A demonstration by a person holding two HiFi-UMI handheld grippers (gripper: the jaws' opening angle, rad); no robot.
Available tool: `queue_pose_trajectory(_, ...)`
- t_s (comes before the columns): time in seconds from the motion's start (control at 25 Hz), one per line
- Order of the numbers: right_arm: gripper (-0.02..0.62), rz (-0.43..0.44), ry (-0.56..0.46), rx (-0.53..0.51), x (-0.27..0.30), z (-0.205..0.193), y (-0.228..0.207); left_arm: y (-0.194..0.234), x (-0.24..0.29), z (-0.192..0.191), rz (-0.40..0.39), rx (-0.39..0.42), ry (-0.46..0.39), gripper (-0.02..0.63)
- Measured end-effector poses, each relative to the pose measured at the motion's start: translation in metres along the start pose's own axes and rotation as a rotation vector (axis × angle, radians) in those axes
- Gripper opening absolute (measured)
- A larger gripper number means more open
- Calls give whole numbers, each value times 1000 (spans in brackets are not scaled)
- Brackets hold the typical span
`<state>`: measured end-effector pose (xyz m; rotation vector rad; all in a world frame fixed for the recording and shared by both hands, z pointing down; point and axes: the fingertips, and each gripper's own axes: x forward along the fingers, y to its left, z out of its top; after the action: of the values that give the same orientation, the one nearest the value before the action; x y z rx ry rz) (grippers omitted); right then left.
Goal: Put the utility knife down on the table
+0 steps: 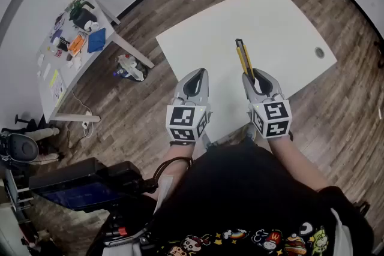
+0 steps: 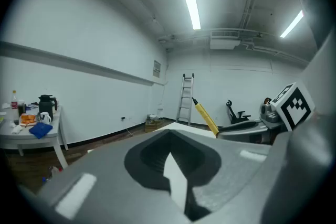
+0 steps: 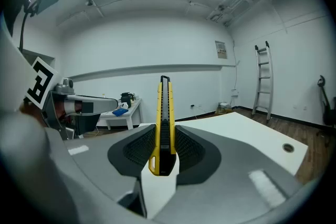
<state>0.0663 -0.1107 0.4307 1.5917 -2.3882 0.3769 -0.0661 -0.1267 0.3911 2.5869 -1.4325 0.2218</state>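
Observation:
A yellow and black utility knife [image 1: 242, 57] is clamped by its rear end in my right gripper [image 1: 252, 75], which is shut on it. The knife points away from me over the white table [image 1: 270, 15], held above the top. In the right gripper view the knife [image 3: 164, 118] stands on edge between the jaw pads of that gripper [image 3: 164, 140]. My left gripper [image 1: 197, 73] hovers beside it at the table's near edge, shut with nothing in it. From the left gripper view [image 2: 169, 140] the knife [image 2: 206, 118] shows to the right.
The table has a round cable hole [image 1: 320, 52] near its right edge. A small side table [image 1: 72, 51] with clutter stands at the far left, with a bag [image 1: 129, 67] on the wood floor by it. A ladder [image 3: 262, 78] leans on the far wall.

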Motion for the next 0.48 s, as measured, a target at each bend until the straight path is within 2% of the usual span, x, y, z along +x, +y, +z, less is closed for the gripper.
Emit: queue_pose_trajectory(0.48,140,5,21,17,3,-20,4,8,0,-8,27,-9,-7,2)
